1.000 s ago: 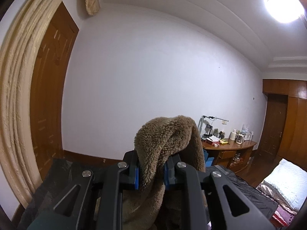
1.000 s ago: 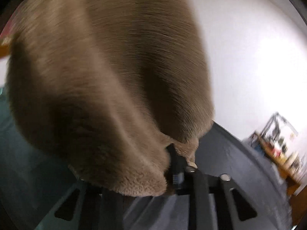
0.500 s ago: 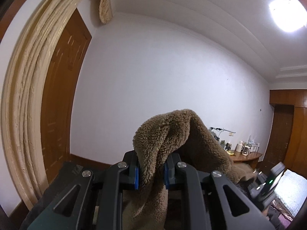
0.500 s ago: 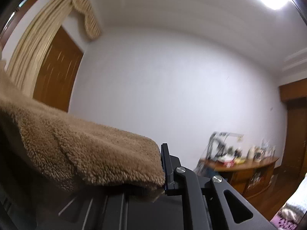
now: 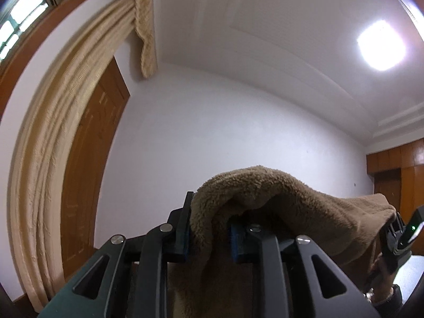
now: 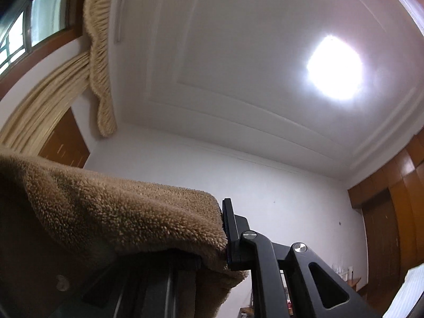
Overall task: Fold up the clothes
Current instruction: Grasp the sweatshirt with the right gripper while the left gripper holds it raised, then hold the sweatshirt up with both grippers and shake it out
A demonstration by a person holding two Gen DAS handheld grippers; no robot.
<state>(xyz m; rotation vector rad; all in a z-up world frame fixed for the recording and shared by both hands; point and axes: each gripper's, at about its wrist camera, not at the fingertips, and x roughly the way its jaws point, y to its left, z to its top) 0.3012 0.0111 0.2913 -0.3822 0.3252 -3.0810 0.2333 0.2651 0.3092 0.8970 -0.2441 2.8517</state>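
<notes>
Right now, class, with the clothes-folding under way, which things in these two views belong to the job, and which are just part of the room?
Belong to the job:
- brown fleece garment, raised between both tools
- left tongs, shut on it
- right tongs, gripping its other edge

Just part of the room:
- beige curtain
- ceiling light
- wooden door
- wooden wardrobe

Both wrist views upward, ceiling light [image 5: 381, 45] shared
</notes>
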